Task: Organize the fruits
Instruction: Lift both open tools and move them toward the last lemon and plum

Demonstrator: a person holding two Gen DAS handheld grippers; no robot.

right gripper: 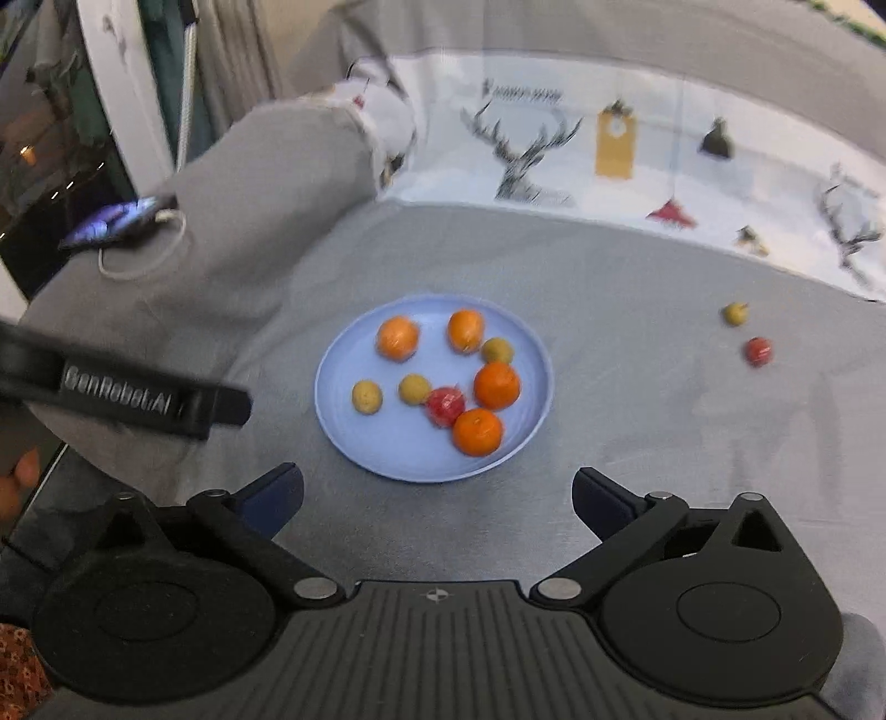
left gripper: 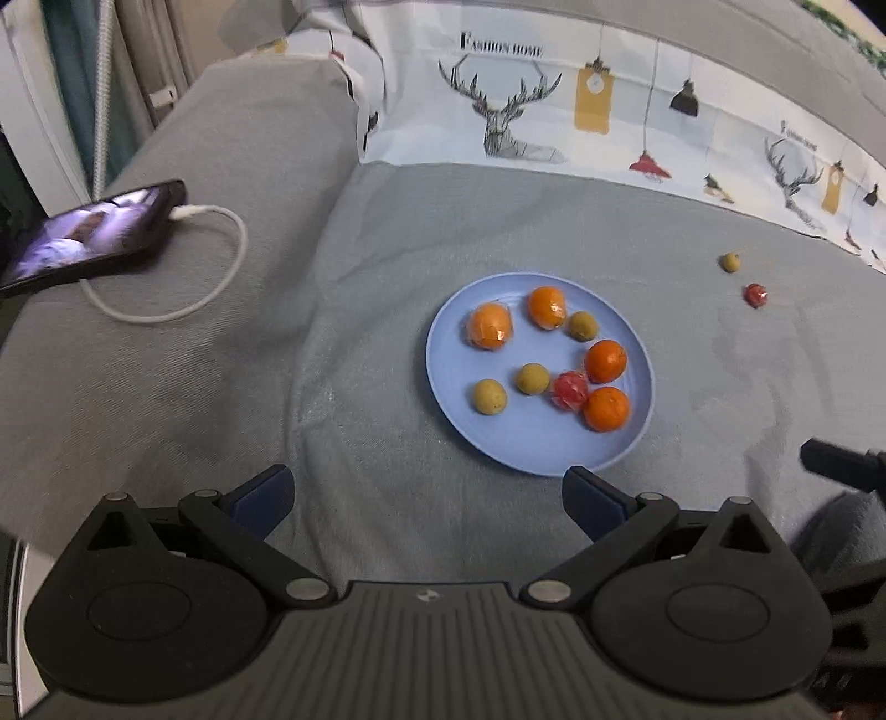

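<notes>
left gripper [left gripper: 429, 495] and right gripper [right gripper: 437, 498]: jaws spread wide, nothing between, held back from the plate as if between picks | blue plate [left gripper: 637, 443]: collects eight fruits | green fruit [left gripper: 730, 262] and red fruit [left gripper: 755, 295]: loose on the cloth beyond, likely next | "GenRobot.AI" on left gripper's finger, seen from the right wrist; "FASHION HOME" on backdrop [left gripper: 501, 46]

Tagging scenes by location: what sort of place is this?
Most likely a living room at home: the blue plate of fruit sits on a grey-covered sofa seat, with a deer-print throw on the backrest and a charging phone on the armrest.
</notes>
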